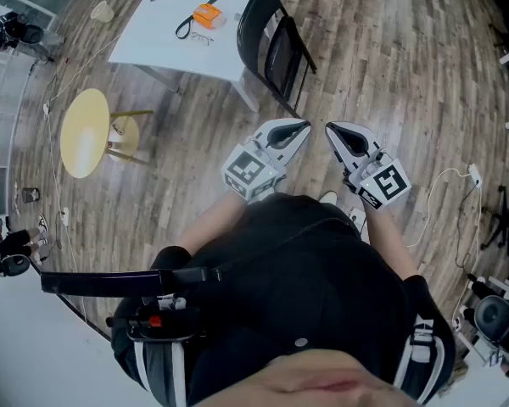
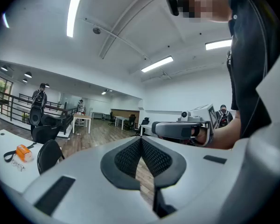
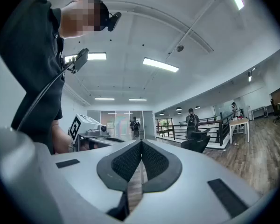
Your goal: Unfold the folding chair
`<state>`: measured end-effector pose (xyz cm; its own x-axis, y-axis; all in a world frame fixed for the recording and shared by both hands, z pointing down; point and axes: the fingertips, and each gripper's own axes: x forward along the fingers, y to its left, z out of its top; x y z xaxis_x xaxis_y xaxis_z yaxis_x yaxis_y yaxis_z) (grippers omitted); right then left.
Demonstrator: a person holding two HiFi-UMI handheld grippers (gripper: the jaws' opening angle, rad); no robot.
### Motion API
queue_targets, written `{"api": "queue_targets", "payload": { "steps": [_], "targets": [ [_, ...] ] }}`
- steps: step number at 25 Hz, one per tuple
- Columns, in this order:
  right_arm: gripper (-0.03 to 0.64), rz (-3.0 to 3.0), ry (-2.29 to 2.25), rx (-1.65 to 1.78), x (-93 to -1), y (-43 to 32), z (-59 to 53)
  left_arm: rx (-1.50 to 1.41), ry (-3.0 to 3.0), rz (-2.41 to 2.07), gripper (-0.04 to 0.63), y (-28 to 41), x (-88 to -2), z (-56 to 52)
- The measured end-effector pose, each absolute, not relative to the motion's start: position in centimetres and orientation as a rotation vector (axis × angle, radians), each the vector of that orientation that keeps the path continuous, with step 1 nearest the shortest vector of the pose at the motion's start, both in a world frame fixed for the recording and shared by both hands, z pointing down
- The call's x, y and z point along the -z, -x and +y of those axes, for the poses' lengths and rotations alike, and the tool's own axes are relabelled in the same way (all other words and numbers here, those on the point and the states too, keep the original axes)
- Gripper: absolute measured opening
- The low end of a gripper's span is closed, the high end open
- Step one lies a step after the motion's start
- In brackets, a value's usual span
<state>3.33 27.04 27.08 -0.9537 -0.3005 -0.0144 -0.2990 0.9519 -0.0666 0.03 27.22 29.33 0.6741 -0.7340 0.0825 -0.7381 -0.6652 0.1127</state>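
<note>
The black folding chair (image 1: 271, 45) stands folded, leaning against the right end of a white table (image 1: 165, 45); the left gripper view shows its backrest (image 2: 49, 155) low at the left. Both grippers are held level in front of me, side by side and short of the chair. My left gripper (image 1: 304, 128) is shut with nothing in it, its pads (image 2: 130, 155) pressed together. My right gripper (image 1: 330, 129) is likewise shut and empty, its pads (image 3: 151, 160) touching. Each gripper view catches the other gripper: the right gripper (image 2: 177, 129) and the left gripper (image 3: 91, 129).
An orange object (image 1: 207, 15) with a black strap lies on the table. A round yellow stool (image 1: 85, 132) stands to the left. A white cable (image 1: 445, 185) runs over the wooden floor at the right. People stand far off in the hall.
</note>
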Motion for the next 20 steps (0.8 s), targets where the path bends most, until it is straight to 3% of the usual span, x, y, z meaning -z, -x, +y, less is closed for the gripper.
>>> {"api": "queue_targets", "payload": {
  "steps": [20],
  "targets": [
    [0.008,3.023,0.527,0.130,-28.2,-2.7,27.8,-0.049,-2.753,-1.229,0.005,1.4,-29.8,28.3]
  ]
}}
